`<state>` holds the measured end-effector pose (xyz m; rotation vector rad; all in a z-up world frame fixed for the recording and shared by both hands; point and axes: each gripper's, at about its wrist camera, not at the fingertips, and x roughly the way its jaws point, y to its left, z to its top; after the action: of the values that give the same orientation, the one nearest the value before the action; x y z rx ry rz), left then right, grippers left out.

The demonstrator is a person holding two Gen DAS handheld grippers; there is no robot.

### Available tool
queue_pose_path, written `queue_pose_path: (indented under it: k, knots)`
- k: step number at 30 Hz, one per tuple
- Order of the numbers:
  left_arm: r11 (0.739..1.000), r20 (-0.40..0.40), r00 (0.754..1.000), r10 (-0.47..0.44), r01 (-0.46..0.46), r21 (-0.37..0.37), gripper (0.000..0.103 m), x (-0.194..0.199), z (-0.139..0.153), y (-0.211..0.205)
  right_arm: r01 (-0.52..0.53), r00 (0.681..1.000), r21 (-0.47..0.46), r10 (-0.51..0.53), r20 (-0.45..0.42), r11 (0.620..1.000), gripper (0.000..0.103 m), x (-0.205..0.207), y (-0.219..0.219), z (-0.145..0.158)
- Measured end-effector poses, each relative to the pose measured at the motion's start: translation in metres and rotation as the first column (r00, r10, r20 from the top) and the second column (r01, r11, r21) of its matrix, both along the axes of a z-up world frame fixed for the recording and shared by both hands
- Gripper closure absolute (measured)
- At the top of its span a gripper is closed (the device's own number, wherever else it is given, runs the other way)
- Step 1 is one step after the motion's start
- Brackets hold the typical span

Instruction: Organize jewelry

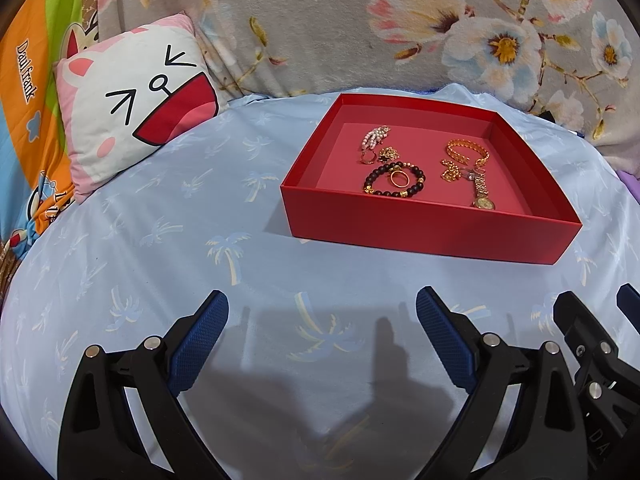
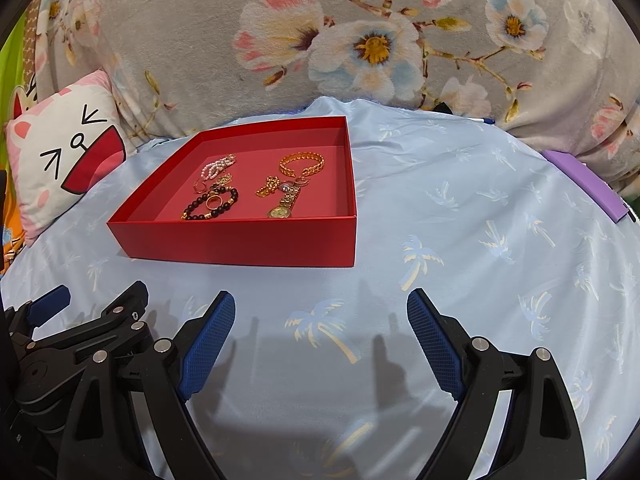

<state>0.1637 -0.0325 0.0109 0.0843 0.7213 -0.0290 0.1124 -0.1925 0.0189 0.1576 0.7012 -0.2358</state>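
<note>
Well beyond both tongs (image 1: 322,304) (image 2: 320,302), jewelry (image 1: 424,168).

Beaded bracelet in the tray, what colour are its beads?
Dark beads with gold accents, clearest in the left wrist view.

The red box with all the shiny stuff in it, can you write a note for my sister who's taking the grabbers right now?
Left gripper: jaws wide open, holding nothing, low over the blue sheet.
Right gripper: the same, open with nothing in it, beside the left one.
The red box sits on the sheet ahead of both. All the jewelry in view is inside it: pearl piece, black bead bracelet with a gold ring lying inside its loop, gold chain bracelet, gold watch, a small chain heap.
Done: no loose pieces show on the sheet.
Left: probably just tidying within the box, or nothing.
</note>
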Motion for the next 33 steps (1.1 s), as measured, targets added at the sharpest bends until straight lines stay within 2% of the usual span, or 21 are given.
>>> queue_pose_path:
  k: [33]
  knots:
    - [1.000,0.007,1.000,0.005,-0.005,0.004,0.011,-0.0010,0.0014,0.0017,0.000,1.000,0.003,0.000,0.001,1.000,0.017,0.0005,0.0004,0.0001]
